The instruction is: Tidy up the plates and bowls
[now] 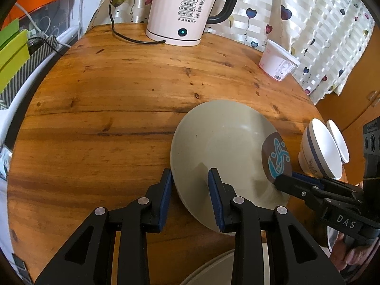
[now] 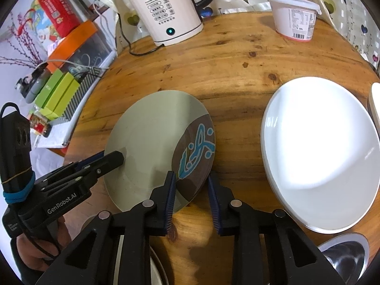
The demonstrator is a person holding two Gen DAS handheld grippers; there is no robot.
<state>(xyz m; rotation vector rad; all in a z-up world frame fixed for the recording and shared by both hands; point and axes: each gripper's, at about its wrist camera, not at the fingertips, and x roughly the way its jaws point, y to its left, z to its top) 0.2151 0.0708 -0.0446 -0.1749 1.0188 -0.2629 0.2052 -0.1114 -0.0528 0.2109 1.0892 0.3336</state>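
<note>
A grey-green plate [image 1: 220, 142] with a brown patch and blue pattern [image 2: 197, 152] sits over the round wooden table [image 1: 106, 95]; I cannot tell whether it rests on the wood. My left gripper [image 1: 190, 173] is shut on its near left rim, one pad on top and one outside the edge; the right wrist view shows that left gripper [image 2: 118, 158] from the side. My right gripper [image 2: 191, 178] straddles the brown edge, and a thin gap shows at the outer pad. In the left wrist view the right gripper [image 1: 279, 180] reaches in from the right.
A large white bowl [image 2: 320, 154] lies right of the plate, and stacked small bowls [image 1: 320, 152] stand at the table's right edge. At the back are a white kettle [image 1: 182, 11] with its cord and a white tub [image 1: 277, 61]. A steel bowl [image 2: 344, 256] and another plate [image 1: 213, 270] sit near me.
</note>
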